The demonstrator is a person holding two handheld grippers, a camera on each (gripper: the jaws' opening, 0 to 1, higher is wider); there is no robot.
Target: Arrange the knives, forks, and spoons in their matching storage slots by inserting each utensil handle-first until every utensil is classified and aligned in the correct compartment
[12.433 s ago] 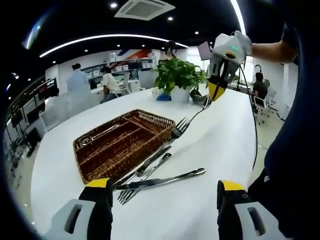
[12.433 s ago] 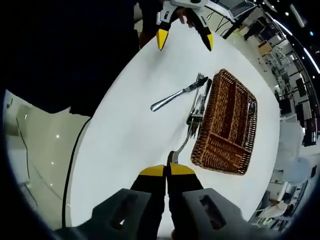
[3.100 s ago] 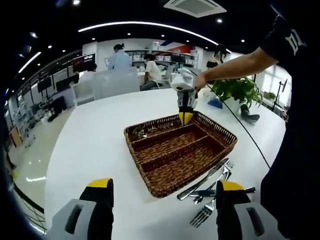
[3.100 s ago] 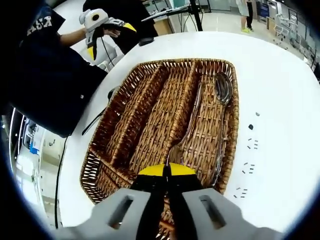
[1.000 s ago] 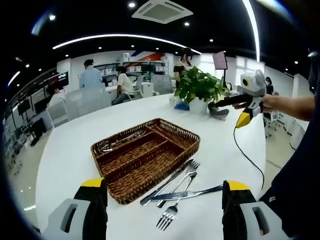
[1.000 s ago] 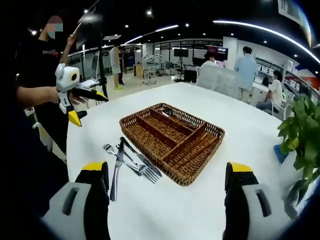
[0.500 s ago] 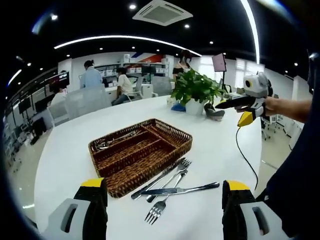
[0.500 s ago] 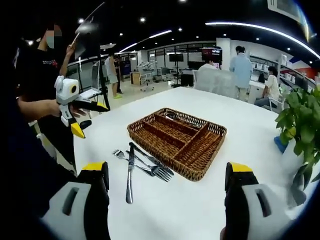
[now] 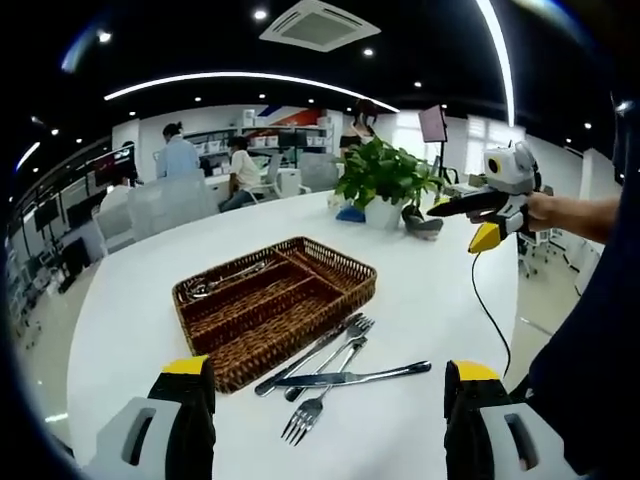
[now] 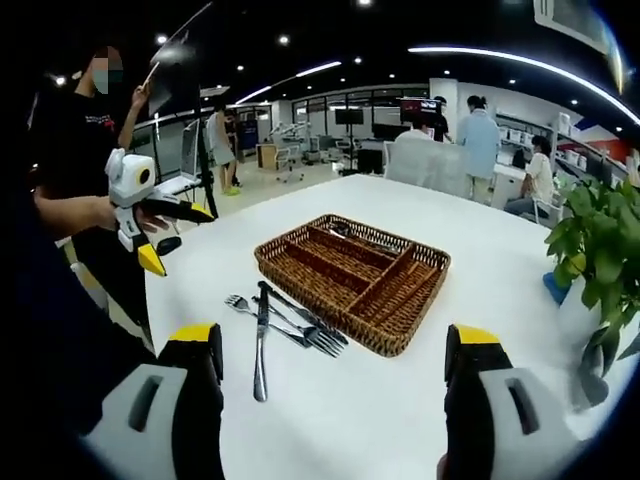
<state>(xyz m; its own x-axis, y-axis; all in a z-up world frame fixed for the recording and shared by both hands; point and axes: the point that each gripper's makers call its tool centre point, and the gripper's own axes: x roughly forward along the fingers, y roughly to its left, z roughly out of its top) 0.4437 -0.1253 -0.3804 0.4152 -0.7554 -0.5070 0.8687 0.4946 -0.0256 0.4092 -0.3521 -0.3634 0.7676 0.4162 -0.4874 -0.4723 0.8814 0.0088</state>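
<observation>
A brown wicker basket (image 9: 331, 262) (image 10: 408, 254) with three long slots stands on the white table. Spoons (image 9: 224, 279) (image 10: 342, 229) lie in its far slot. Loose forks (image 9: 326, 382) (image 10: 291, 332) and knives (image 9: 350, 377) (image 10: 260, 346) lie crossed on the table beside the basket's near side. My left gripper (image 9: 327, 370) hangs open above the table's near edge, nothing between its jaws, and also appears as the left gripper (image 10: 166, 236) held in a hand. My right gripper (image 10: 332, 340) is open and empty too, and appears as the right gripper (image 9: 478, 222) in a hand.
A potted green plant (image 9: 378, 175) (image 10: 598, 238) stands on the table behind the basket. A black cable (image 9: 492, 312) hangs from the right gripper over the table edge. People sit and stand at desks (image 9: 240, 165) in the background. Bare white table surrounds the basket.
The right gripper earlier carried a fork to the basket, shut, and now stands open and drawn back. Within the last second only the cameras shifted slightly; the utensils lie still.
</observation>
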